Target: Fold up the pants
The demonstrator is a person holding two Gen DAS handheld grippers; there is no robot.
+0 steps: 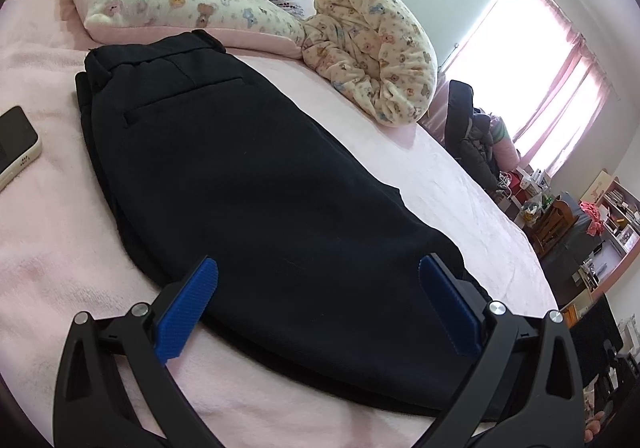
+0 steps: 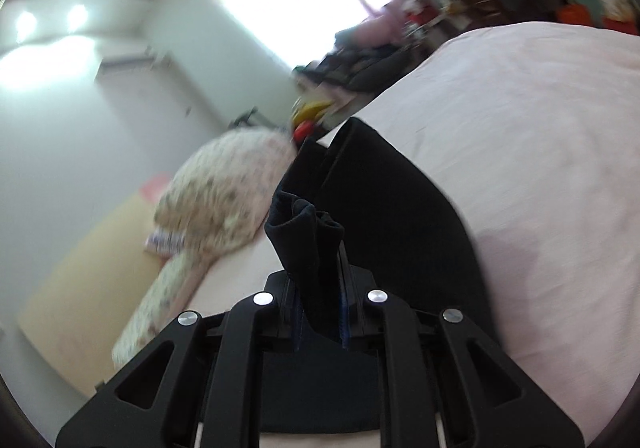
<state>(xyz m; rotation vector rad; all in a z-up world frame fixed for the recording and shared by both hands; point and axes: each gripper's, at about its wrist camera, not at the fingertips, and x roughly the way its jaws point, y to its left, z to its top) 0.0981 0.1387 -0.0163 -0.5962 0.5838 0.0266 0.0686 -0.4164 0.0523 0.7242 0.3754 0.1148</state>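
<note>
Here the right gripper [image 2: 320, 312] pinches the pants [image 1: 248, 183]; the left gripper [image 1: 318, 304] gapes above them.

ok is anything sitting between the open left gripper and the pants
Nothing visible. The left gripper is open with its blue fingers straddling the near end of the black pants on the pink bedsheet. The phone lies off to the side, clear of the pants.

A pink-covered bed [image 1: 48, 248] is carrying black pants [image 1: 248, 175] lying flat across its middle. A phone [image 1: 16, 139] is lying near its left edge, while a printed pillow [image 1: 172, 3] and rolled blanket [image 1: 372, 51] are resting at its head end.
</note>
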